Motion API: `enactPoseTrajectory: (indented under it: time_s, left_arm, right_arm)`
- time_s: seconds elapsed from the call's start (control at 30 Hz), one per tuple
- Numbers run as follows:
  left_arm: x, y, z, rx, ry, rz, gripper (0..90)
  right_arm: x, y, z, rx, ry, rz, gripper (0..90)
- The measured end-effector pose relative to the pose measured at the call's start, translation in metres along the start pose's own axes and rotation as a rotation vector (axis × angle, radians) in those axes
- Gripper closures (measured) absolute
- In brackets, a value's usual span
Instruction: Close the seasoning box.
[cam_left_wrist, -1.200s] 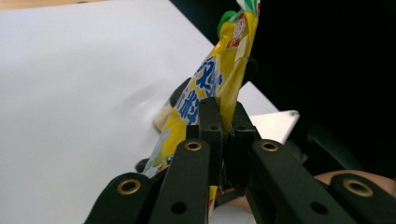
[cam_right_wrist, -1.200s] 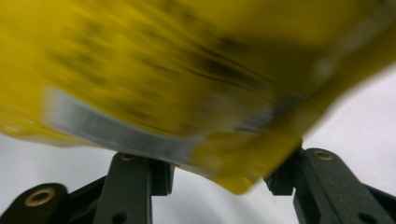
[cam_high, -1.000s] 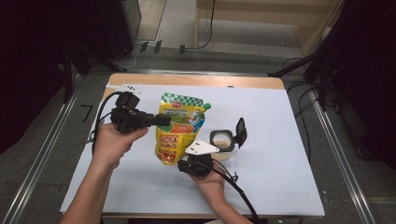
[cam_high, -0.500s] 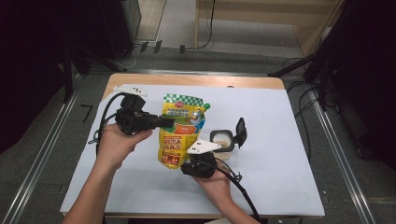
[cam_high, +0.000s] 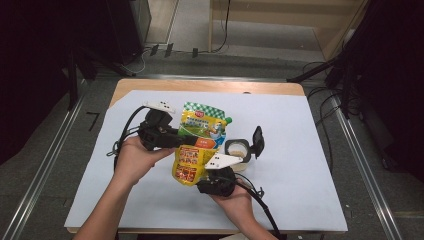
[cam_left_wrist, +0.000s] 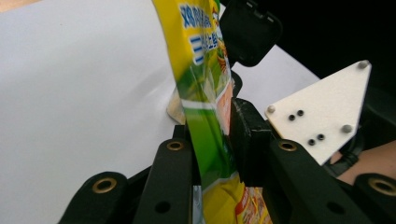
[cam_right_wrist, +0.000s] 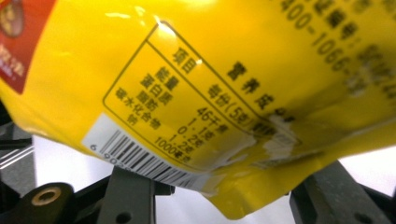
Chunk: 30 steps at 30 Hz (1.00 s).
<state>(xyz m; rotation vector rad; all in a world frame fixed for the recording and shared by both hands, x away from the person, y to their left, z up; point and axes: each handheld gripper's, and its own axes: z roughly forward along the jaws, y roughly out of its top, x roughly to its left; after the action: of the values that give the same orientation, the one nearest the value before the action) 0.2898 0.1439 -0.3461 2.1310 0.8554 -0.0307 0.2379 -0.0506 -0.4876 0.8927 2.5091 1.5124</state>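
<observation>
Yellow-and-green stand-up seasoning pouch (cam_high: 198, 145) held up over the white-covered worktop (cam_high: 310, 150), green checkered top toward the far edge, barcode end toward the person. Just right of it sits a small round jar (cam_high: 237, 150) of pale granules, its black flip lid (cam_high: 257, 141) standing open.

Left tool (cam_high: 175, 141) comes in from the pouch's left side; in the left gripper view the pouch (cam_left_wrist: 205, 116) runs edge-on between the jaws, which have just been opening; the right pad is off the film, contact on the left pad unclear. Right tool (cam_high: 212, 172) is at the pouch's lower end; in the right gripper view the barcode corner (cam_right_wrist: 154, 163) lies across its jaws, which stand apart at either side; whether they press the pouch I cannot tell
</observation>
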Motion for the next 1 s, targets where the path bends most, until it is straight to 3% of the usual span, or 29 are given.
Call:
enactPoseTrajectory:
  time_s: [0.33, 0.53, 1.0]
  left_arm:
    - [-0.009, 0.0, 0.014, 0.026, 0.03, 0.044, 70.1]
    - [-0.009, -0.001, 0.016, 0.037, 0.032, 0.038, 70.4]
    - [-0.012, 0.0, 0.021, 0.058, 0.023, 0.034, 70.9]
  right_arm:
    - [0.008, 0.004, -0.003, -0.004, 0.048, 0.007, 57.9]
    - [0.01, 0.006, -0.005, -0.007, 0.087, 0.025, 56.3]
    - [0.017, 0.009, -0.008, 0.005, 0.122, 0.025, 52.3]
